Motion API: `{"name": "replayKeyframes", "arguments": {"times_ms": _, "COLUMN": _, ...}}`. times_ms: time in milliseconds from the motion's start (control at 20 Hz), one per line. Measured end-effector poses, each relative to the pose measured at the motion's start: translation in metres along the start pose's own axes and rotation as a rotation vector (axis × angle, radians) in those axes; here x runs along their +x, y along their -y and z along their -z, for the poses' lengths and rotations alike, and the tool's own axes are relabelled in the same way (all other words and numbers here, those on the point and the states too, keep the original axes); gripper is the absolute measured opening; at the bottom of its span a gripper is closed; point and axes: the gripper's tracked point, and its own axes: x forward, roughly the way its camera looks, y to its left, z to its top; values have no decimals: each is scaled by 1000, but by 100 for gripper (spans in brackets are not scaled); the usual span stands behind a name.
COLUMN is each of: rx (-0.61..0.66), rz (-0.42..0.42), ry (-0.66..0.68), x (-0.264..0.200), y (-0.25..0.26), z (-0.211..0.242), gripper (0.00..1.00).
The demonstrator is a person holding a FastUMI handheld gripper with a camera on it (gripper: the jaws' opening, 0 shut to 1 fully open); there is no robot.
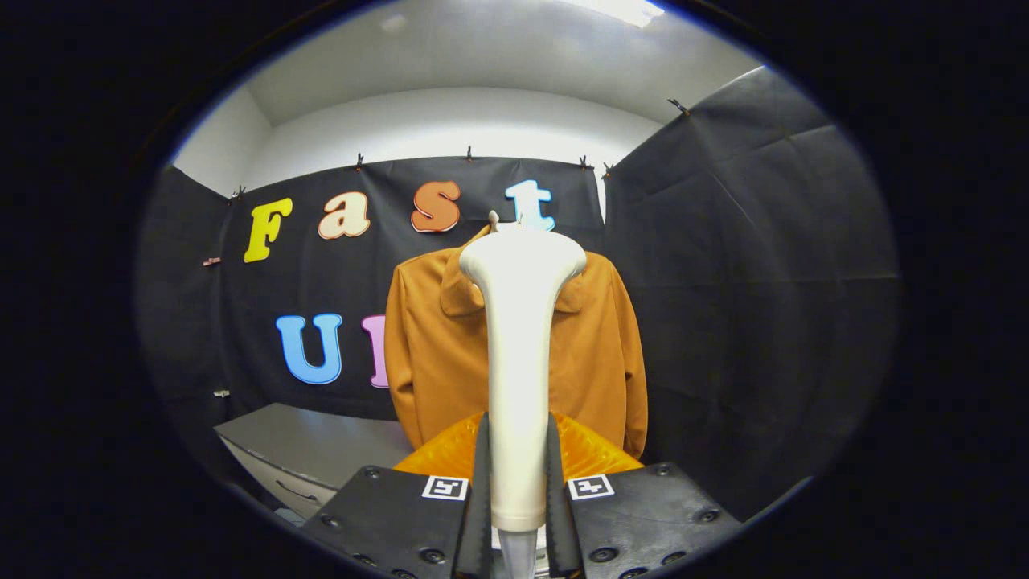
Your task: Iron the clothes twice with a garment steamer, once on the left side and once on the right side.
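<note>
Jaws clamp white steamer [518,354]; orange jacket [434,354] hangs beyond.

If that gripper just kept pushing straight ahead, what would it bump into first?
Most likely the orange jacket hanging on the booth's wall. The gripper is shut on the white garment steamer, whose head points at the jacket's collar, so the steamer's head would touch first. How far off the jacket hangs is hard to judge.

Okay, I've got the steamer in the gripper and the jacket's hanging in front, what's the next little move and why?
Probably ease the steamer forward and toward one side of the orange jacket. The gripper is shut on its white handle, with the head upright in front of the collar, seemingly short of the fabric, and centred, so neither side is being steamed.
</note>
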Motion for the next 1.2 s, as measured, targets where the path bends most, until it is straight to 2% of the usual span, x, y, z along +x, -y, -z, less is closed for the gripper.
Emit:
{"name": "replayKeyframes", "arguments": {"times_ms": 350, "rx": 23, "rz": 41, "ry": 6, "x": 56, "y": 34, "z": 0, "gripper": 30}}
{"name": "replayKeyframes", "arguments": {"times_ms": 750, "rx": 23, "rz": 64, "ry": -130, "x": 111, "y": 58, "z": 71, "gripper": 30}}
{"name": "replayKeyframes", "arguments": {"times_ms": 1200, "rx": 56, "rz": 75, "ry": -283, "x": 103, "y": 71, "z": 160, "gripper": 31}}
